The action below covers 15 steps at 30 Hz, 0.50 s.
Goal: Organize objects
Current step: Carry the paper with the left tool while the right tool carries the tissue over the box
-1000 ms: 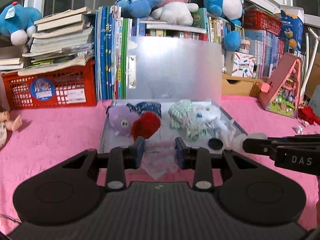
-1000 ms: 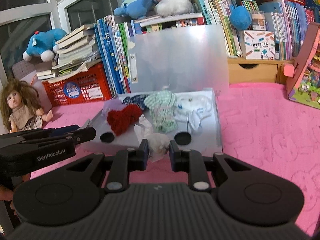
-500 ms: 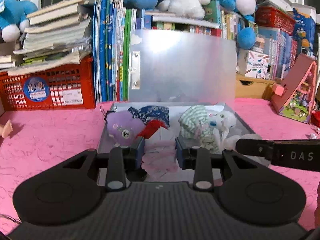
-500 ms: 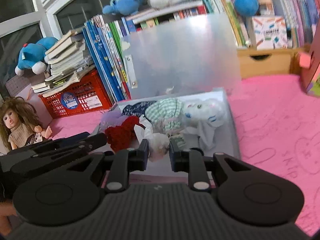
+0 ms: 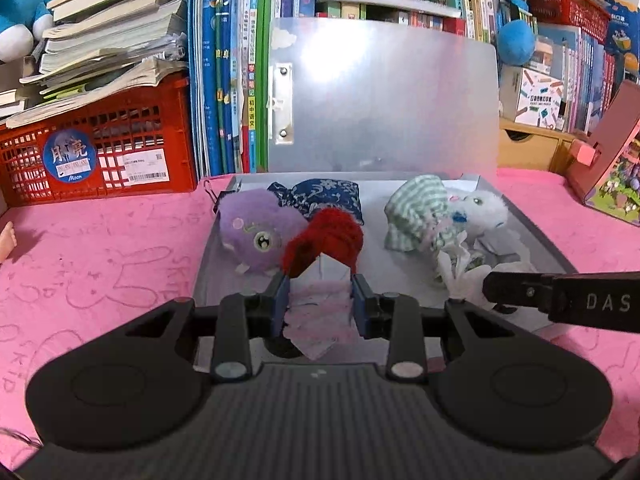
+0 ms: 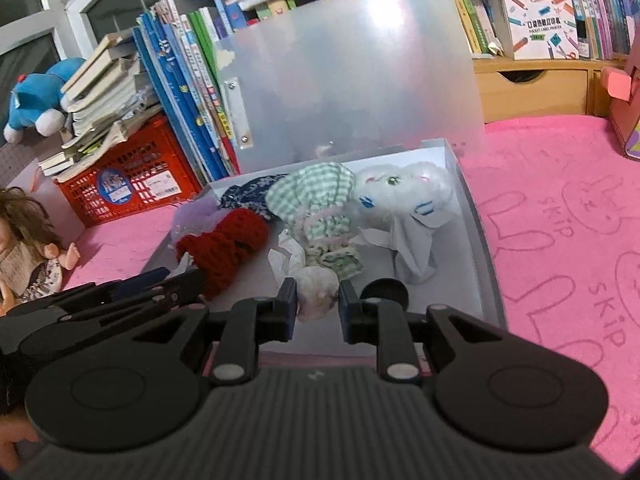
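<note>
An open translucent storage box (image 5: pixel 532 232) lies on the pink cloth, its lid (image 5: pixel 380 96) standing up behind. Inside lie a purple plush (image 5: pixel 256 236), a red knitted piece (image 5: pixel 328 236), a blue patterned pouch (image 5: pixel 320 196), a green checked cloth doll (image 5: pixel 420 216) and a white plush (image 5: pixel 480 212). My left gripper (image 5: pixel 319 304) is shut on a pale pink plastic bag (image 5: pixel 316 320) over the box's front. My right gripper (image 6: pixel 318 300) is shut on a white crumpled bag (image 6: pixel 316 288) inside the box (image 6: pixel 472 216); it also shows at right in the left wrist view (image 5: pixel 492 288).
A red crate (image 5: pixel 100 144) with stacked books stands at the left, upright books (image 5: pixel 224 72) behind the box. A doll (image 6: pixel 24 248) sits far left. A wooden drawer unit (image 6: pixel 532 88) and a pink toy house (image 5: pixel 612 160) stand at the right. Two black round pieces (image 6: pixel 384 292) lie in the box.
Both grippers have moved forward and lower over the box, each still holding its bag. The red knitted piece now lies against the left gripper's fingers.
</note>
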Motion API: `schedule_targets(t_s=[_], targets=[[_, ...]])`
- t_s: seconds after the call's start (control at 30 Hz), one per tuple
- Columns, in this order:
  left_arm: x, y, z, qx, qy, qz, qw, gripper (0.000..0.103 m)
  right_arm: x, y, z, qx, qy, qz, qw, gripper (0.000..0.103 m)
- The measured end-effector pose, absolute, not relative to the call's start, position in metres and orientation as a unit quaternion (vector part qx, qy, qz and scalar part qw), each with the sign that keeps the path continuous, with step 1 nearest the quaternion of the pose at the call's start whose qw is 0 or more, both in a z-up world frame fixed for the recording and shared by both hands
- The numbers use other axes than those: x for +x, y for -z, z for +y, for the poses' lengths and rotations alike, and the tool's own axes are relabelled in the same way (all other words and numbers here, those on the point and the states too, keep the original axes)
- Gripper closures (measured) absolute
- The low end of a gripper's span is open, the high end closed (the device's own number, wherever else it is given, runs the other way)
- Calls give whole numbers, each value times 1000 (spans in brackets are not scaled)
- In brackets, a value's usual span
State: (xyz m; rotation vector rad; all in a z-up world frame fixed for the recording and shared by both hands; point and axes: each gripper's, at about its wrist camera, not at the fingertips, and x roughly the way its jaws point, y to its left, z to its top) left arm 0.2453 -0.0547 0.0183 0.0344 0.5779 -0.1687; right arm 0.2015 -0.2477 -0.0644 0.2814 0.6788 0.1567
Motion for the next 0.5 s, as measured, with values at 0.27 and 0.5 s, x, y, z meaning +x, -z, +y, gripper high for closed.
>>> schedule_targets(t_s=[0.27, 0.5], targets=[[270, -10, -64, 38, 70, 290, 954, 64, 219, 66, -255, 142, -53, 333, 931, 77], [271, -5, -64, 51, 72, 295, 951, 64, 220, 76, -254, 145, -62, 345, 925, 77]])
